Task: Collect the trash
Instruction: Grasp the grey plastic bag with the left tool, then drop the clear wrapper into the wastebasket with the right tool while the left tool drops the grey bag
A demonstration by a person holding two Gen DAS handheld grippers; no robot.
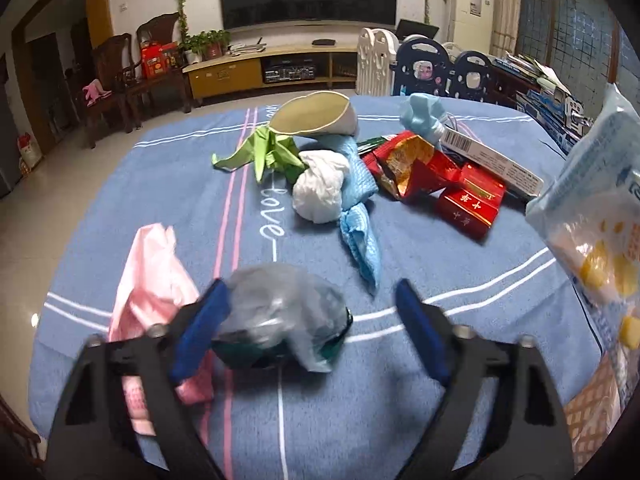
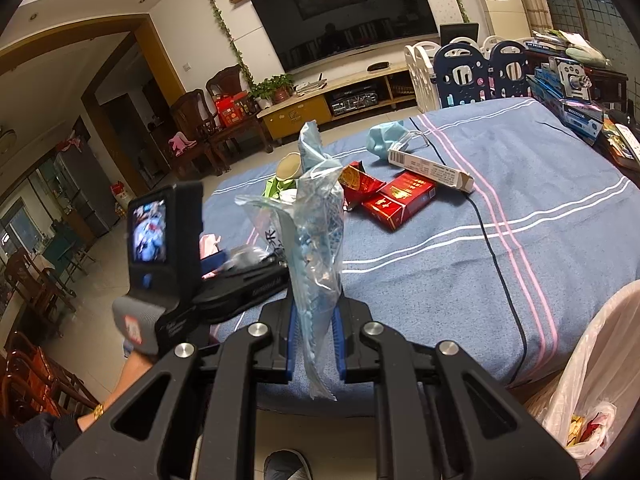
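Observation:
My left gripper point(image 1: 312, 320) is open, its blue pads on either side of a crumpled clear plastic bag point(image 1: 280, 312) lying on the blue tablecloth point(image 1: 420, 380). My right gripper point(image 2: 316, 344) is shut on a clear and light-blue plastic wrapper point(image 2: 318, 232), held upright above the table's near edge; the wrapper also shows at the right of the left wrist view point(image 1: 596, 208). More trash lies ahead: a pink bag point(image 1: 152, 280), a white wad point(image 1: 320, 190), a blue cloth point(image 1: 360, 240), a green wrapper point(image 1: 268, 152), red cigarette packs point(image 1: 468, 200) and a long white box point(image 1: 488, 156).
A paper cup point(image 1: 316, 114) lies tipped at the far side. A black cable point(image 2: 496, 256) runs across the cloth. A white trash bag point(image 2: 592, 392) hangs open at the table's right. Chairs, a TV cabinet and baby fence panels stand beyond the table.

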